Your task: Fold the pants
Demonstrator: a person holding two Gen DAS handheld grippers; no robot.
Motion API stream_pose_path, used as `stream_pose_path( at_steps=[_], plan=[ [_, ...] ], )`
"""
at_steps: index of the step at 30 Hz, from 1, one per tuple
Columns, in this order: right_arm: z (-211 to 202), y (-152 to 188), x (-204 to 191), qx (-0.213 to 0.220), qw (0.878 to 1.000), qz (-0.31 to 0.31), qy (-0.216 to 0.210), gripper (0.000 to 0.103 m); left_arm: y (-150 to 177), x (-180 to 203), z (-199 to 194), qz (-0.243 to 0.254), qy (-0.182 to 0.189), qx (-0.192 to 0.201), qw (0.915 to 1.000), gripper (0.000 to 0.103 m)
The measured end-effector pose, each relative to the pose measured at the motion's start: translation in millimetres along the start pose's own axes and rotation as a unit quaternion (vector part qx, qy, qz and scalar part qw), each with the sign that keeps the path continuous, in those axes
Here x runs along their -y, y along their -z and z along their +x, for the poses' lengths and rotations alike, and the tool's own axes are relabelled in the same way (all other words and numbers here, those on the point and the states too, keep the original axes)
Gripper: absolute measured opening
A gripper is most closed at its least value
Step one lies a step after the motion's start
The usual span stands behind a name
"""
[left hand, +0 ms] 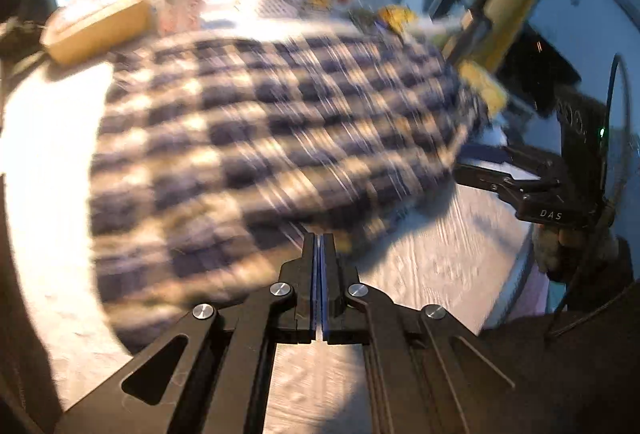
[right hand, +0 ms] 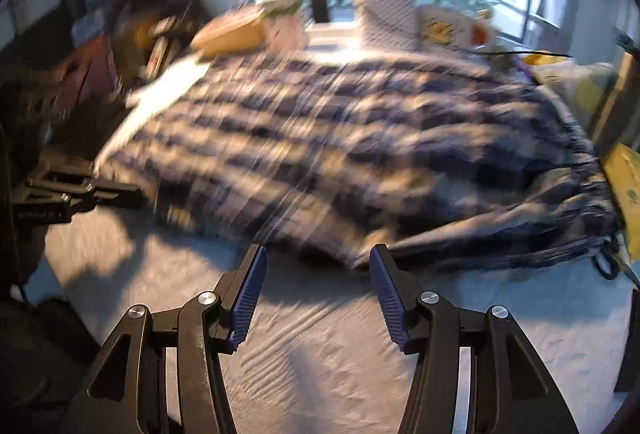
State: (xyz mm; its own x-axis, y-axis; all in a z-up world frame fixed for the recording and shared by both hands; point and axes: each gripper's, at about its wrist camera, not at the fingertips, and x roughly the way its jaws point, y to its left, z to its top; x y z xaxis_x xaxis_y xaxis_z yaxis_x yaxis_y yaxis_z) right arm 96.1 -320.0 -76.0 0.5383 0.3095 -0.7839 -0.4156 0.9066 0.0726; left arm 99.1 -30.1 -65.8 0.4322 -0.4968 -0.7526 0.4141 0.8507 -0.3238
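Lying just ahead of right gripper (right hand: 318, 254) — checked pants (right hand: 340, 138).

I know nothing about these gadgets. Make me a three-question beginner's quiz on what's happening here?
1. True or false: the left gripper has its jaws closed together.
2. The right gripper is: A) clamped on cloth, B) open with nothing between its pads, C) out of view.
3. What pattern do the pants show?

Key: 1 true. 2 B; it stands open over the pale table cover near the pants' edge. 3 a dark blue and cream check.
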Motion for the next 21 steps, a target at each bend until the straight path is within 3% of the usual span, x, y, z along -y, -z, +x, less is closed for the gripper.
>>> stream_pose_path(
  at_steps=[1, 4, 8, 9, 11, 14, 16, 21],
  plan=[
    [-2.6, -4.6, 3.9, 0.010, 1.000, 0.008, 0.003, 0.056, -4.1, -5.3, -2.7, -0.007, -0.007, 0.014, 0.9999, 0.003],
    [1.2, -21.6, 9.3, 0.030, 0.999, 0.025, 0.010, 0.056, -14.5, -20.9, 1.6, -0.033, -0.035, 0.035, 0.9983, 0.034],
    [28.4, -38.1, 2.3, 0.022, 0.999, 0.022, 0.018, 0.056, -16.8, -29.1, 26.2, -0.035, -0.064, 0.008, 0.9973, 0.035],
    [39.1, -38.2, 1.8, 0.007, 0.999, 0.019, 0.025, 0.056, -12.7, -31.2, 34.4, -0.032, -0.074, -0.013, 0.9966, 0.035],
    [56.6, -34.1, 3.1, -0.021, 0.999, 0.021, 0.032, 0.056, -7.8, -27.2, 29.7, -0.008, -0.088, -0.007, 0.9961, 0.036],
    [47.7, -32.5, 9.9, -0.007, 1.000, 0.018, 0.022, 0.057, -5.9, -30.9, 20.7, -0.009, -0.094, -0.011, 0.9954, 0.036],
    [29.2, -38.3, 27.7, 0.032, 0.999, 0.027, 0.033, 0.057, -8.2, -39.1, 14.5, -0.031, -0.086, -0.012, 0.9957, 0.036],
    [13.3, -61.0, 84.5, 0.066, 0.993, 0.066, 0.066, 0.057, -24.7, -55.8, 3.0, -0.037, -0.109, 0.019, 0.9931, 0.036]
  ],
)
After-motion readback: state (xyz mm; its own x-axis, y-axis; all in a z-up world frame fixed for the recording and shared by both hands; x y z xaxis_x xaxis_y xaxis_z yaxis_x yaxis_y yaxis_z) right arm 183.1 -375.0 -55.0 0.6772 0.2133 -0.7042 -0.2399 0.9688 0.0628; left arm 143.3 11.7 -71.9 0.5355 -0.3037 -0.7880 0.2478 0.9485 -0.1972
